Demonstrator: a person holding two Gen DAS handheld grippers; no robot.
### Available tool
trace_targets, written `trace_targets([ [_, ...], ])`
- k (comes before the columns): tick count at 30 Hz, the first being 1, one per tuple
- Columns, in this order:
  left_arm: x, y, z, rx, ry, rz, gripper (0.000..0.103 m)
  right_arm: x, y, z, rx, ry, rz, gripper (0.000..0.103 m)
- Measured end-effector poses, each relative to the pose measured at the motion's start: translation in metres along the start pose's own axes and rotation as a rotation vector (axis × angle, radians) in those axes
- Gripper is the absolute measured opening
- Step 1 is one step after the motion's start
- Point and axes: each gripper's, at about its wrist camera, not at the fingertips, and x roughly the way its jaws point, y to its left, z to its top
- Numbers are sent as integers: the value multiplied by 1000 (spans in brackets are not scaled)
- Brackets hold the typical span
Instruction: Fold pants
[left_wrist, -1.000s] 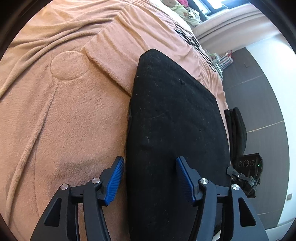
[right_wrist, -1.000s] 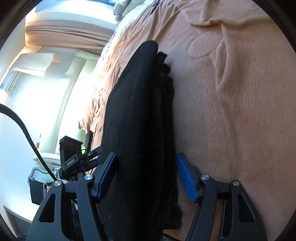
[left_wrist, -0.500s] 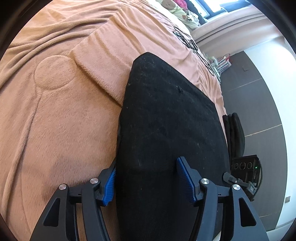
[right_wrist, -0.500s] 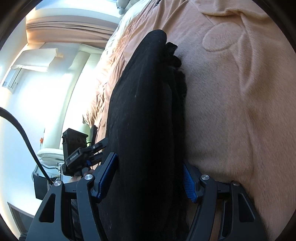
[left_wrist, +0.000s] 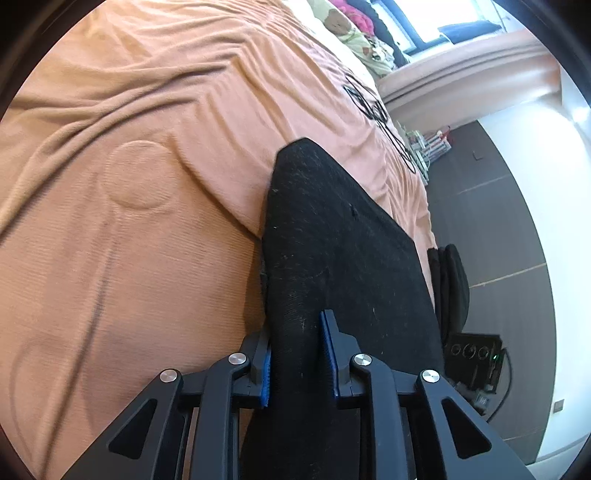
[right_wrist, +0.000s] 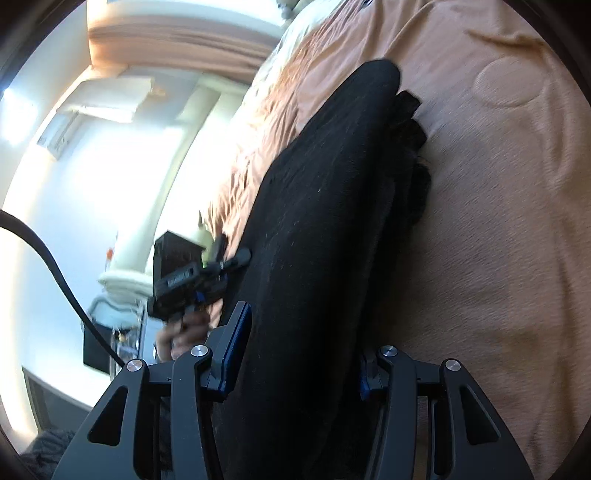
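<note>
One orange blanket (left_wrist: 155, 229), wrinkled, covering the bed. One pair of black pants (left_wrist: 332, 251), folded into a thick stack, lying on the blanket near its edge. Left gripper (left_wrist: 295, 350): jaws closing, narrow, blue pads pinching a fold of the pants. Right gripper (right_wrist: 299, 354): jaws closing around the stacked layers, cloth filling the gap.

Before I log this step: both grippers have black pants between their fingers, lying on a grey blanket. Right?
Not quite. The blanket is orange, not grey, as the left wrist view shows. Both the left gripper and right gripper do have the black pants between their closing fingers.
</note>
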Motion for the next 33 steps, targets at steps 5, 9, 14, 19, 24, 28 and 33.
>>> trace_targets([
  [5, 3, 0, -2, 15, 13, 53, 42, -4, -18, 9, 86, -5, -45, 66],
  [9, 7, 0, -4, 13, 28, 68, 47, -13, -29, 7, 113, -24, -54, 66],
  [14, 4, 2, -12, 7, 36, 62, 51, -6, -28, 5, 112, -12, -64, 66],
  [19, 6, 4, -19, 10, 34, 61, 51, 7, -15, 14, 93, 6, -87, 67],
  [24, 17, 0, -13, 28, 27, 51, 49, 19, -10, 25, 66, -2, -66, 67],
  [28, 13, -7, -12, 32, 16, 37, 37, 27, -3, 22, 19, -14, -59, 47],
  [33, 0, -16, -13, 43, -1, 8, 29, 28, 5, 19, 2, -42, -53, 35],
])
